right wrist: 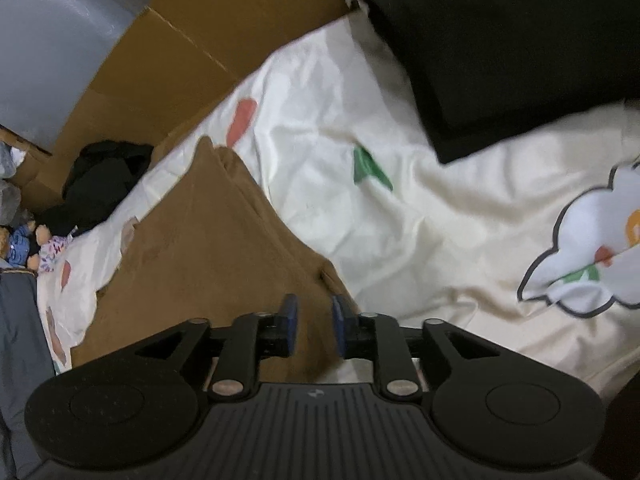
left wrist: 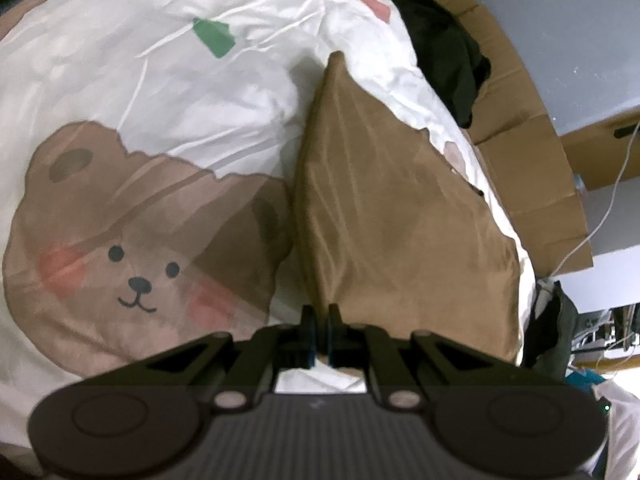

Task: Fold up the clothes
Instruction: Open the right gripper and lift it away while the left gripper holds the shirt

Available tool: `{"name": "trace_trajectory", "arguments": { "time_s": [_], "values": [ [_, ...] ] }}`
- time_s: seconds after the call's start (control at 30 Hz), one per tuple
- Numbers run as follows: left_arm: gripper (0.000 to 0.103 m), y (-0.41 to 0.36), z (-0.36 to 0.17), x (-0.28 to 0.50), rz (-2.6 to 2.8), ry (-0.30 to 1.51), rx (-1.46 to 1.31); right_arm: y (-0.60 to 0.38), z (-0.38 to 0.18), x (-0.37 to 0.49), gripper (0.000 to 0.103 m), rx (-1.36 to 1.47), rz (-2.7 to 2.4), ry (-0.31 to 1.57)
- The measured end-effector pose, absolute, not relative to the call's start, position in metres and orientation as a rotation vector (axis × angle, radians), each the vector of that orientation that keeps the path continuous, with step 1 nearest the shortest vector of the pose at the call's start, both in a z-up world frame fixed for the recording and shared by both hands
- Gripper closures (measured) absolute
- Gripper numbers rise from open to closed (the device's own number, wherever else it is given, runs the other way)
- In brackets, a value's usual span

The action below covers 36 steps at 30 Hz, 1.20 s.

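Observation:
A folded brown garment (left wrist: 380,208) lies on a white printed bedsheet (left wrist: 160,80), narrowing to a point at its far end. My left gripper (left wrist: 320,314) is shut on the garment's near edge, and the cloth runs up between the blue pads. In the right wrist view the same brown garment (right wrist: 208,248) stretches away to the upper left across the cream sheet (right wrist: 400,220). My right gripper (right wrist: 314,312) stands open just above the garment's near corner. Its blue pads are apart and the cloth shows in the gap without being pinched.
Flattened cardboard (left wrist: 520,140) (right wrist: 160,60) lines the bed's side, with a black clothing heap (left wrist: 448,52) (right wrist: 104,176) on it. A black folded item (right wrist: 500,60) lies on the sheet at the far right. Small dolls (right wrist: 36,248) sit off the bed's edge. A white cable (left wrist: 600,216) hangs nearby.

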<state>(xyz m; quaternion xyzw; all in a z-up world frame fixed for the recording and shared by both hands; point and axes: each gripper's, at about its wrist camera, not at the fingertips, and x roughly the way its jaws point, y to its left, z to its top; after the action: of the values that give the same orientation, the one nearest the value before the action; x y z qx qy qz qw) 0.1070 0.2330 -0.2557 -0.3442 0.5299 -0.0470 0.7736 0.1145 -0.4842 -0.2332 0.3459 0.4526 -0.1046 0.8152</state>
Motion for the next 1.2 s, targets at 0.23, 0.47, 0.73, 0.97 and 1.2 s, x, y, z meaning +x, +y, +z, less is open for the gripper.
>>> {"name": "trace_trajectory", "arguments": {
  "time_s": [0.23,0.47,0.73,0.97,1.2],
  "values": [
    [0.098,0.225,-0.241,0.107,-0.106,1.141,-0.762,-0.463,-0.206,0.118,0.069,0.624,-0.175,0.944],
    [0.098,0.217,-0.228,0.107,-0.137,1.118,-0.746,-0.42,-0.19,0.127,0.069,0.528,-0.071,0.921],
    [0.098,0.213,-0.218,0.104,-0.149,1.097,-0.706,-0.371,-0.181,0.132,0.068,0.451,0.02,0.918],
    [0.098,0.211,-0.214,0.102,-0.16,1.099,-0.699,-0.319,-0.175,0.134,0.068,0.382,0.128,0.912],
    [0.098,0.215,-0.211,0.098,-0.163,1.086,-0.7,-0.264,-0.172,0.13,0.068,0.303,0.242,0.914]
  ]
}}
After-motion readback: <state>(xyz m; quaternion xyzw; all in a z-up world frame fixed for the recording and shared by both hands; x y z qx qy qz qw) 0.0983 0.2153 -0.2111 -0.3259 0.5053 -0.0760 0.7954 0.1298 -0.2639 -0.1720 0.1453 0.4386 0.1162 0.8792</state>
